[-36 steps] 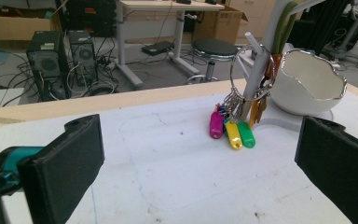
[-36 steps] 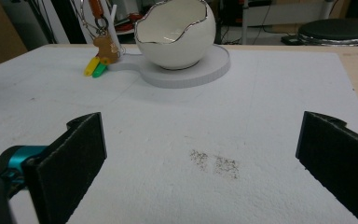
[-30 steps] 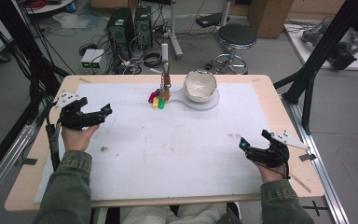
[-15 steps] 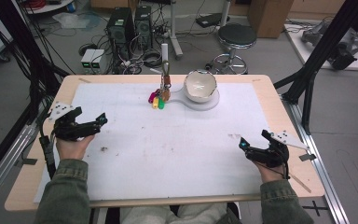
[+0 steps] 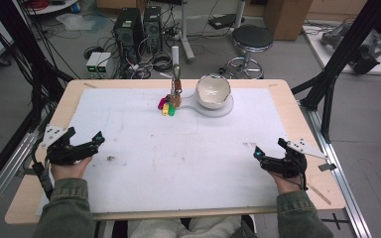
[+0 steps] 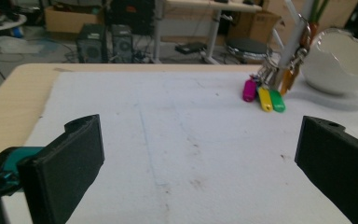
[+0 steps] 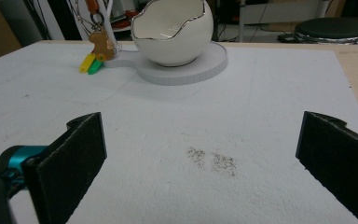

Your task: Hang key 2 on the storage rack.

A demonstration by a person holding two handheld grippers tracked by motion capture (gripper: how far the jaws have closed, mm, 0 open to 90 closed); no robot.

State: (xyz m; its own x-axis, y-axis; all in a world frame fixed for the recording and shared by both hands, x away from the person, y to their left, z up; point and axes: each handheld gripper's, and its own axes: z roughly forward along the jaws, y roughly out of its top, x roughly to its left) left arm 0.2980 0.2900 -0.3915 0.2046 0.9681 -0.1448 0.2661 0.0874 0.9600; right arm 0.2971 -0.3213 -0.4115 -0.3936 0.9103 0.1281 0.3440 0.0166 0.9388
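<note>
Key bunch with magenta, yellow, green tags at far middle of tabletop, hanging off white stand, well apart from both grippers. Near edge: left hand-held gripper low on white mat, jaws spread wide, gripping nothing. Right hand-held gripper likewise released, empty. Farther back, egg-shaped white bowl on round base, just beside keys.
</note>
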